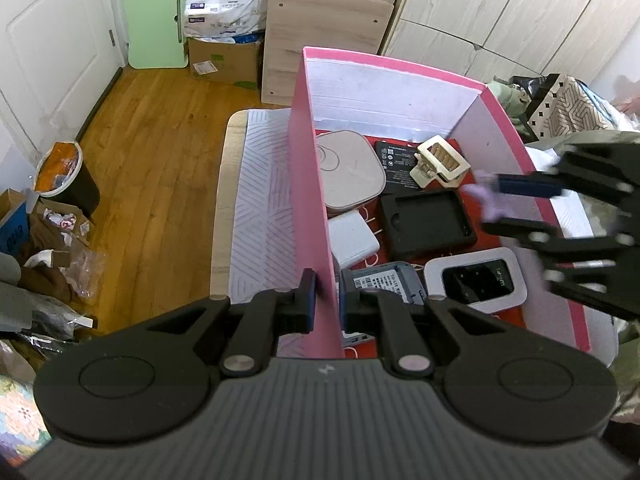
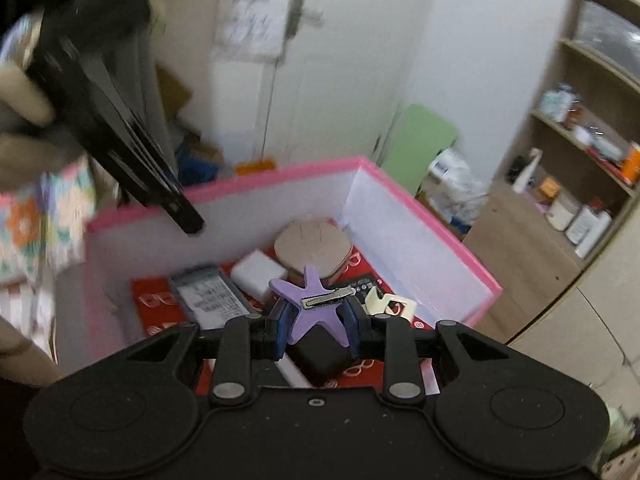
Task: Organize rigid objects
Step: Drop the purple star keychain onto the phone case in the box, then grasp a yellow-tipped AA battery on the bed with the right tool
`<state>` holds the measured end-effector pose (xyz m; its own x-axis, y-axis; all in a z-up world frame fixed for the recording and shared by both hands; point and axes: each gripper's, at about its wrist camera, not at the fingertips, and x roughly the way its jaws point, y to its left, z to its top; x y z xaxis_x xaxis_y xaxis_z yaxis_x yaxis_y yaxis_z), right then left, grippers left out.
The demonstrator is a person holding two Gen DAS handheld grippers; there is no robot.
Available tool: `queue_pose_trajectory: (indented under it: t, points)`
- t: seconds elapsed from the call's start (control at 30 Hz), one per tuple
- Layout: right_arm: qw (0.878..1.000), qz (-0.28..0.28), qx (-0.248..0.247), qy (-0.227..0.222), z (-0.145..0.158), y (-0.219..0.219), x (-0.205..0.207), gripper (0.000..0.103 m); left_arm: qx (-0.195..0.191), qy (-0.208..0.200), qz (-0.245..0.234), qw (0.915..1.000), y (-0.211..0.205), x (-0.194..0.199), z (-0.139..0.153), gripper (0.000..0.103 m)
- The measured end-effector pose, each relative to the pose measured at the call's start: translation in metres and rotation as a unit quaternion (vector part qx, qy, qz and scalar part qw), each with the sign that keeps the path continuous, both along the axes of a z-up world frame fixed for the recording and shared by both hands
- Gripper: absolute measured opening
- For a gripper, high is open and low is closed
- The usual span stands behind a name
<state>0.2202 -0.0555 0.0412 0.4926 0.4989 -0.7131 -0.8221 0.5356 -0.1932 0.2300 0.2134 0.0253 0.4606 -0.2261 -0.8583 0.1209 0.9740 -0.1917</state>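
A pink box (image 1: pixel 310 184) stands on the table, and my left gripper (image 1: pixel 326 296) is shut on its near left wall. Inside lie a rounded beige device (image 1: pixel 350 172), a black battery (image 1: pixel 394 164), a cream clip (image 1: pixel 440 160), a black case (image 1: pixel 426 224), a white charger (image 1: pixel 352 240), a grey labelled device (image 1: pixel 384 280) and a white router (image 1: pixel 476 280). My right gripper (image 2: pixel 316 320) is shut on a purple star hair clip (image 2: pixel 316 304) above the box (image 2: pixel 440 232). In the left wrist view the right gripper (image 1: pixel 516 204) hovers over the box's right wall with the purple clip (image 1: pixel 486 196).
A striped mat (image 1: pixel 260 200) covers the table left of the box. A wooden cabinet (image 1: pixel 324 40) and wardrobe stand behind it. A bin (image 1: pixel 64 176), bags and cartons sit on the wooden floor at left. Patterned bags (image 1: pixel 568 108) lie at right. Shelves (image 2: pixel 592 140) hold jars.
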Motion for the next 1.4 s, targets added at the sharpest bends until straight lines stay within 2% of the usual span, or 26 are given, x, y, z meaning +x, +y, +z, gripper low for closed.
queue_pose_trajectory:
  t: [0.1, 0.23, 0.3, 0.37, 0.53, 0.7, 0.8, 0.9, 1.03, 1.1, 1.27, 1.4]
  points:
    - [0.998, 0.022, -0.055, 0.016, -0.022, 0.019, 0.020, 0.033, -0.005, -0.002, 0.006, 1.0000, 0.001, 0.000, 0.000, 0.010]
    - [0.995, 0.029, -0.087, 0.029, -0.038, 0.033, 0.032, 0.033, -0.009, -0.003, 0.008, 0.9999, 0.003, -0.001, -0.001, 0.010]
    - [0.996, 0.022, -0.076, 0.030, -0.039, 0.033, 0.035, 0.040, -0.012, -0.002, 0.009, 0.9999, 0.004, 0.000, -0.001, 0.010]
    - [0.998, 0.014, -0.052, 0.042, -0.033, 0.026, 0.034, 0.040, -0.015, -0.001, 0.008, 0.9998, 0.005, 0.000, -0.001, 0.011]
    - [0.996, -0.024, 0.053, 0.067, -0.006, -0.012, 0.023, 0.040, -0.022, 0.002, 0.008, 0.9997, 0.007, 0.001, -0.002, 0.011]
    - [0.984, -0.108, 0.122, 0.077, 0.008, -0.065, 0.005, 0.041, -0.021, 0.002, 0.007, 0.9998, 0.006, 0.002, -0.003, 0.011]
    - [0.974, -0.158, 0.148, 0.073, 0.006, -0.097, -0.007, 0.041, -0.024, 0.001, 0.010, 0.9997, 0.007, 0.001, -0.004, 0.011]
    - [0.963, -0.199, 0.154, 0.093, -0.008, -0.123, -0.013, 0.041, -0.022, 0.000, 0.008, 0.9997, 0.008, -0.001, -0.004, 0.011]
    - [0.953, -0.223, 0.149, 0.143, -0.039, -0.139, -0.018, 0.041, -0.011, 0.000, 0.007, 0.9999, 0.003, -0.001, -0.004, 0.011]
    - [0.949, -0.234, 0.149, 0.153, -0.052, -0.142, -0.024, 0.041, -0.008, 0.000, 0.007, 0.9999, 0.002, -0.001, -0.004, 0.011]
    - [0.947, -0.247, 0.136, 0.156, -0.069, -0.143, -0.038, 0.041, -0.006, -0.002, 0.010, 0.9999, 0.000, -0.002, -0.004, 0.011]
    - [0.954, -0.224, 0.123, 0.158, -0.075, -0.142, -0.044, 0.041, -0.009, -0.002, 0.015, 0.9998, 0.001, -0.003, -0.003, 0.011]
